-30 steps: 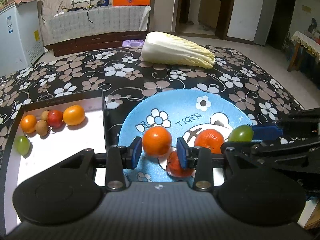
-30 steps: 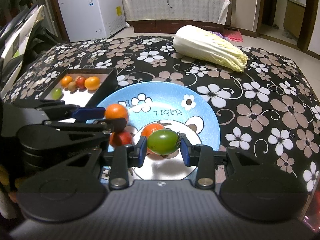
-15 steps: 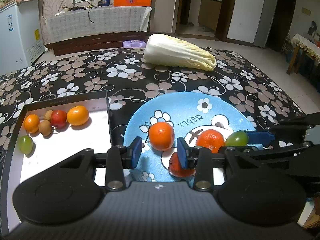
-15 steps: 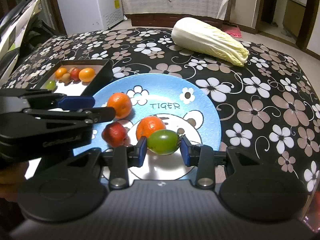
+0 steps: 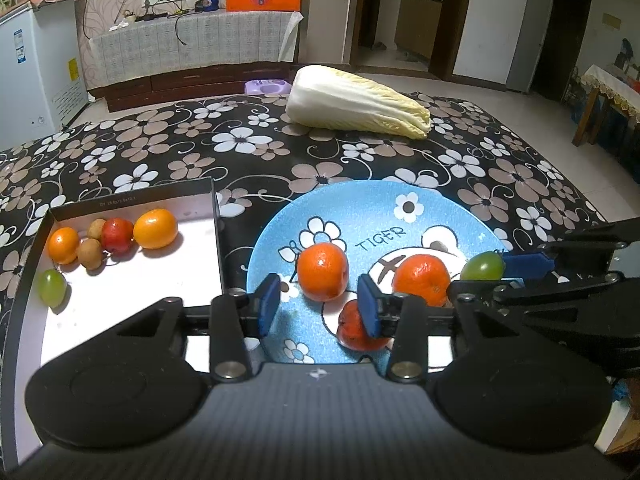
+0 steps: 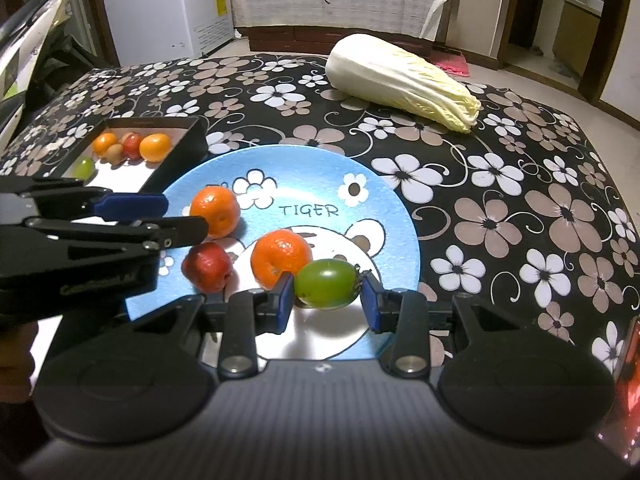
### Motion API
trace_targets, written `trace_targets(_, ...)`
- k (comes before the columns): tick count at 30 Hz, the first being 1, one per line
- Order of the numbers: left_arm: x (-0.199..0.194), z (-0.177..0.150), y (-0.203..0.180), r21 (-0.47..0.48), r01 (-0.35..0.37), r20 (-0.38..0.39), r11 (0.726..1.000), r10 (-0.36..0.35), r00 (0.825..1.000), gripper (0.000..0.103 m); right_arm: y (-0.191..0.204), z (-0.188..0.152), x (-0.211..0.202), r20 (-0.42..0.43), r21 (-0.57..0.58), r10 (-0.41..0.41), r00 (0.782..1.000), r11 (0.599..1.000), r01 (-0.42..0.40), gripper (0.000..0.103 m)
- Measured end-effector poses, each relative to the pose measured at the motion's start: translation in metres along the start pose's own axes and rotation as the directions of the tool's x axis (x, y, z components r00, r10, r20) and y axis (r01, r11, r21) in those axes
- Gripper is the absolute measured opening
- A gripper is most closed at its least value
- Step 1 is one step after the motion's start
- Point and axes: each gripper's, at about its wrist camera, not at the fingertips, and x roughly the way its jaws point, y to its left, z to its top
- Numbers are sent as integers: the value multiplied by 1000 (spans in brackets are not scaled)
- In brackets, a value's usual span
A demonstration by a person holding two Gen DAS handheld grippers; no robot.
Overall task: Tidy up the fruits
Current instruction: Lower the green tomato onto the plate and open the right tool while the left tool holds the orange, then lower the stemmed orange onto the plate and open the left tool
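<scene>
Evidently the fruit was being moved between the black box [image 5: 120, 204] on the left and the blue plate [image 5: 360, 208] beside it on the flowered cloth [image 5: 240, 140], though which one was the goal could not be read from this moment. The right gripper [image 6: 325, 300] was clamped on a green grape [image 6: 326, 283], its blue pads pressing both ends; the grape sat low over the near part of the plate, just beside one orange [image 6: 282, 258], and whether it touched the plate was unclear. Gripping it end to end probably kept so small and round a fruit from rolling out.

The left gripper [image 5: 318, 308] held nothing. Its jaws were opening with a second orange [image 5: 322, 266] just ahead of them and clear of the pads, which sat on the plate; I judge the wider gap suited that larger fruit. A red fruit [image 5: 352, 328] lay on the plate behind the gripper's right finger, half hidden.

In the box a small cluster [image 5: 112, 236] of orange, red and brown fruit was gathered in the far corner, with another green grape [image 5: 52, 288] apart by the left wall, leaving most of the white floor free. A cabbage [image 5: 356, 102] lay well apart at the far side of the cloth, seemingly no part of the sorting.
</scene>
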Motion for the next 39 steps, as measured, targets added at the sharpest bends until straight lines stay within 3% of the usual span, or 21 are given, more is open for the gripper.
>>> trace_targets(11, -1, 0, -1, 1, 4, 3, 1000, -4, 1000, 51, 0, 2, -1, 23, 3, -11, 1000, 1000, 11, 41)
trace_targets(15, -1, 0, -1, 0, 4, 4, 1000, -4, 1000, 51, 0, 3, -3, 41, 4, -23, 999, 1000, 23, 51)
trace_targets(27, -9, 3, 4, -13, 9, 26, 1000, -9, 1000, 53, -2, 9, -14, 115, 47, -35, 993, 998, 30, 51)
trace_targets(39, -28, 5, 25, -41, -3, 61, 999, 5, 998, 53, 19, 24, -13, 181, 65, 6, 983, 998, -18, 51)
